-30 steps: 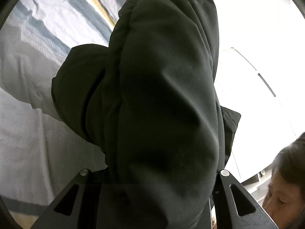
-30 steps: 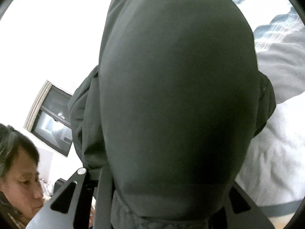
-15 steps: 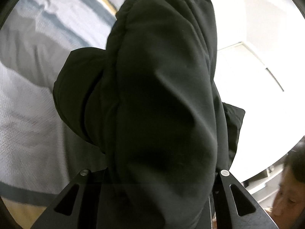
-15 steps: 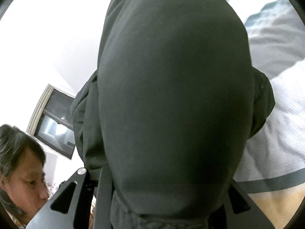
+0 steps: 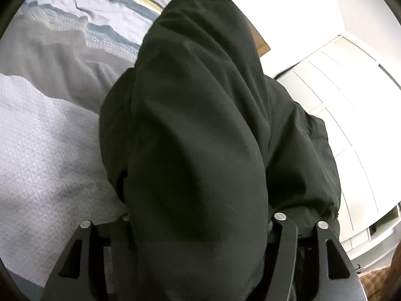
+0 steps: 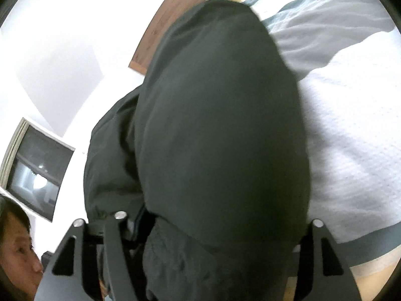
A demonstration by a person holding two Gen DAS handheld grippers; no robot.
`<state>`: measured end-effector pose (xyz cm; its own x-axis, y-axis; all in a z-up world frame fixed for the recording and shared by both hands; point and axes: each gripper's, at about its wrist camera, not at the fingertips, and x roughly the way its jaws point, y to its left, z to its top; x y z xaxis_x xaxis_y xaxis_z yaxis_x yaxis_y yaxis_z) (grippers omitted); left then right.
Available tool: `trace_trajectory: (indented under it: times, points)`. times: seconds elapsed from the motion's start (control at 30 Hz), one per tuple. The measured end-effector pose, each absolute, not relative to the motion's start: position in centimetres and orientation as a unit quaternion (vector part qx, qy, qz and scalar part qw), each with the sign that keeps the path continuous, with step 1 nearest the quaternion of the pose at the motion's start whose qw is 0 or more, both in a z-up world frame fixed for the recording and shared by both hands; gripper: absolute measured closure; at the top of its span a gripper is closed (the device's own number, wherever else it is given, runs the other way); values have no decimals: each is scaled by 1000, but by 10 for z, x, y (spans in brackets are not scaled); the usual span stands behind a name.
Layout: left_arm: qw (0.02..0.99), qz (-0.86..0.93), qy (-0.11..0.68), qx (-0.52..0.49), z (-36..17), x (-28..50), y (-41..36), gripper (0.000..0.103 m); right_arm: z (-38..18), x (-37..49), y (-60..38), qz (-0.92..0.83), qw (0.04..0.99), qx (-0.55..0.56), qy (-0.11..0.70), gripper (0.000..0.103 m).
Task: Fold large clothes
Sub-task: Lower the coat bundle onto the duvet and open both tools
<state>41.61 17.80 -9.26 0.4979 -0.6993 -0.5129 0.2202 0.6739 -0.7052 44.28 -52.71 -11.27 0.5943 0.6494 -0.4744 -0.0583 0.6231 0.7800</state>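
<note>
A large black padded garment (image 5: pixel 200 138) hangs in front of the left wrist camera and fills most of the view. My left gripper (image 5: pixel 195 225) is shut on its fabric; the fingertips are hidden under the cloth. The same black garment (image 6: pixel 220 138) fills the right wrist view. My right gripper (image 6: pixel 215 228) is shut on it too, with the fingertips covered. The garment is held up above a bed.
A bed with a white and grey textured cover (image 5: pixel 45 155) lies below, also in the right wrist view (image 6: pixel 351 125). A wooden headboard (image 6: pixel 175 12) and white wardrobe doors (image 5: pixel 351 100) stand behind. A dark framed window (image 6: pixel 35 170) and the person's face (image 6: pixel 17 250) are at the left.
Both grippers have tilted with the garment, so more of the bed and the wooden headboard shows. More of the gripper frames shows below the cloth.
</note>
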Motion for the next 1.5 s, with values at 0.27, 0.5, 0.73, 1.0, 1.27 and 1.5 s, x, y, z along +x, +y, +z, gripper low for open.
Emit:
trace_trajectory:
  times: [0.27, 0.5, 0.73, 1.0, 1.27, 1.5]
  points:
    - [833, -246, 390, -307, -100, 437, 219, 15, -81, 427, -530, 183, 836, 357, 375, 25]
    - [838, -254, 375, -304, -94, 450, 198, 15, -75, 431, -514, 181, 848, 342, 363, 24]
    - [859, -239, 351, -287, -91, 438, 205, 11, -58, 427, -475, 167, 864, 322, 350, 22]
    - [898, -150, 341, -232, -50, 401, 215, 12, -26, 393, -480, 95, 891, 304, 323, 22]
    - [913, -122, 319, -224, 23, 350, 212, 9, 26, 320, -474, 57, 905, 299, 296, 22]
    - [926, -120, 322, -158, 51, 344, 149, 8, 47, 315, -408, 71, 917, 247, 304, 22]
